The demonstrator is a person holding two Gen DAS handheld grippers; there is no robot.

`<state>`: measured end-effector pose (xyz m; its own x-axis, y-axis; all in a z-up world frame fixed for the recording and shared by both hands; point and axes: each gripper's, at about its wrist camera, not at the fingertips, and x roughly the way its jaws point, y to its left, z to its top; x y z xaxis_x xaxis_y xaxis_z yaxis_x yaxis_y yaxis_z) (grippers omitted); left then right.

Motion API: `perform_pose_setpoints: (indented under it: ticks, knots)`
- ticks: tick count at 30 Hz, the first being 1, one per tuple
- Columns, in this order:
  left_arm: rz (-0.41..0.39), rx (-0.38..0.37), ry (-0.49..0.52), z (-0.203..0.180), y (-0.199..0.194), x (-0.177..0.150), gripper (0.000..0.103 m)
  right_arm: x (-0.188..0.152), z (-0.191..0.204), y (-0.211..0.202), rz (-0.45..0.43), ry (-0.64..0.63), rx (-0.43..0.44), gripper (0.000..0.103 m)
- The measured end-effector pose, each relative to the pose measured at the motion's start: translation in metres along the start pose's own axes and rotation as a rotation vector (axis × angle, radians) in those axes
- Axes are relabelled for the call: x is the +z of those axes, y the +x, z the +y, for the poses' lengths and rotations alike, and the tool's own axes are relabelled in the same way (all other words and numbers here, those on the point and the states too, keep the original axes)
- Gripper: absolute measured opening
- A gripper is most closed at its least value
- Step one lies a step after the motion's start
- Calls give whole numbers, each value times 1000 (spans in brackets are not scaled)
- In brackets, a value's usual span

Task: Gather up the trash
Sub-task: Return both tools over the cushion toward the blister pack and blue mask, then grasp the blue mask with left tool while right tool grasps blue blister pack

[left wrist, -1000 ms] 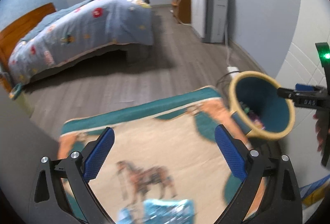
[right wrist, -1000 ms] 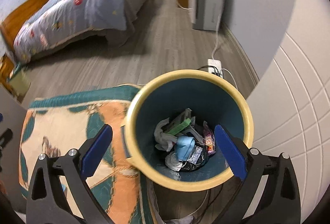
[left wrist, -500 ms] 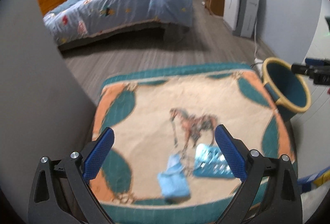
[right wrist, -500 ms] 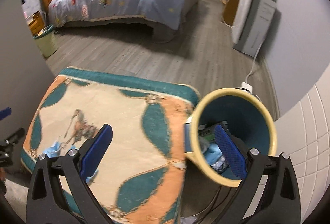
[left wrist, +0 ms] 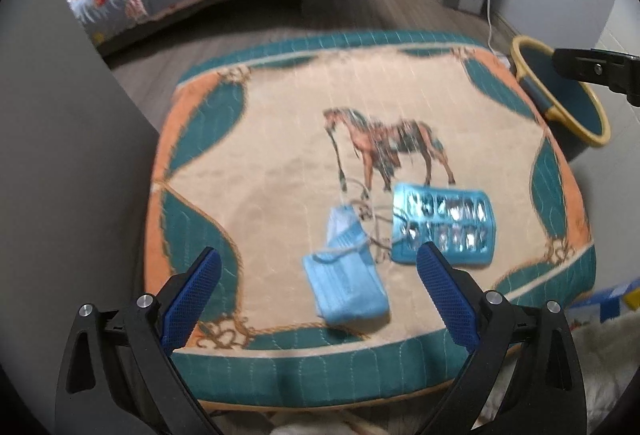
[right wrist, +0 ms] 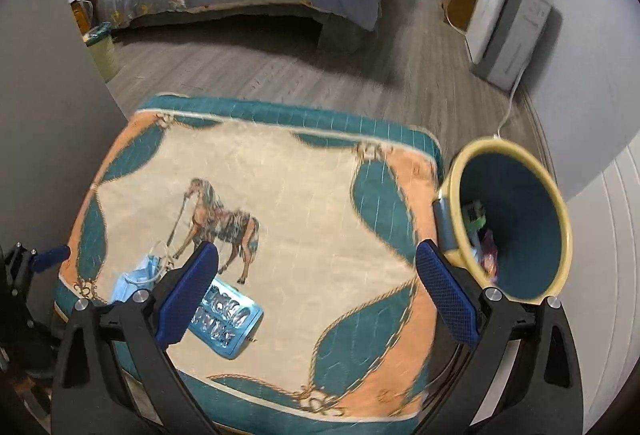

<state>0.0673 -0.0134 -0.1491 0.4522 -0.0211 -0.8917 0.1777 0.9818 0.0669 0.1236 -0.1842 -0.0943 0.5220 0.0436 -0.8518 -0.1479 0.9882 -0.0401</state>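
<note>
Bedroom floorboards and a quilted bed lie beyond the horse-print cushion [left wrist: 280, 163] you are working over. Your left gripper [left wrist: 320, 291] has its fingers spread wide and empty, poised just above the near edge of that cushion, with the blue face mask [left wrist: 346, 281] lying between them in its view. Your right gripper [right wrist: 318, 293] is likewise parted and holding nothing, hanging over the cushion's right half.

Moving outward, the foil blister pack [left wrist: 444, 231] lies flat just beside the mask, with the mask's ear loops trailing toward it; from the right wrist the pack is partly hidden behind the left finger. Off the cushion's right edge, touching or nearly touching it, stands the yellow-rimmed bin [right wrist: 520, 227], tilted toward the camera, with several scraps already at its bottom.

So part of the collecting looks done: the bin holds rubbish. Two pieces are left on the cushion, and the mask seems your nearest pick.
</note>
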Motion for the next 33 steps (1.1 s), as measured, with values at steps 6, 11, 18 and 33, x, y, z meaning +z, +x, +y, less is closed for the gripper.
perform_pose_setpoints:
  ticks: [6, 11, 18, 33]
  knots:
    - [55, 6, 94, -12, 18, -3, 97, -28, 10, 35, 110, 81, 29, 97]
    - [130, 21, 114, -11, 38, -7, 95, -42, 23, 59, 169, -23, -7, 97]
    - [184, -24, 128, -7, 54, -6, 64, -50, 43, 78, 227, -183, 43, 97]
    - [172, -26, -18, 36, 66, 4, 65, -72, 110, 110, 293, -495, 168, 97]
